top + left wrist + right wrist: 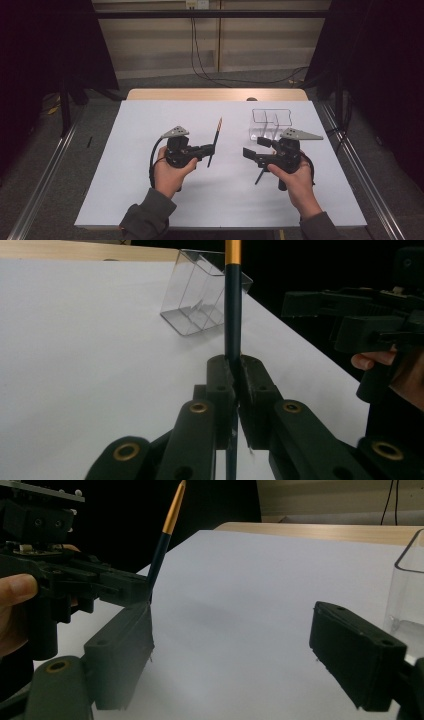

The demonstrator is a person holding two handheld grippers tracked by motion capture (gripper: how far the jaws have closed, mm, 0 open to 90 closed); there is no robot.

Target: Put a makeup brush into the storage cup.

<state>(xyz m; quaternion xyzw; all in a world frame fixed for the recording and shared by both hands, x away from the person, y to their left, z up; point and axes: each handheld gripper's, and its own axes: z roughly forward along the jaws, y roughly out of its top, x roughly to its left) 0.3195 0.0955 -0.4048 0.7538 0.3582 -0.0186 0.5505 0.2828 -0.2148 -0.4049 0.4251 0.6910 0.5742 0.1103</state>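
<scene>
Nearest, two sleeved forearms are coming in over the near edge of the white surface (130, 200), each hand wrapped around the grip of a tool. At the left, the left hand (167, 175) is holding the left tool (209, 149) roughly level, its nose aiming right toward the middle of the surface and a grey three-cornered plate sitting on top. Its jaws are pressing tight on a thin dark stick with a gold upper end (215, 139), gripping it on the dark lower part; the stick is standing close to upright above the surface, leaning slightly, gold end pointing far. In the left tool's own view the stick (232, 315) is rising straight out of the closed jaws.

At the right, the right hand (295, 180) is holding the right tool (256, 148) level, pointing left toward the stick. Its jaws are standing wide apart with nothing between them, well apart from the stick.

Farther off, just beyond the right tool, a clear plastic box (269, 124) is sitting on the surface.
</scene>
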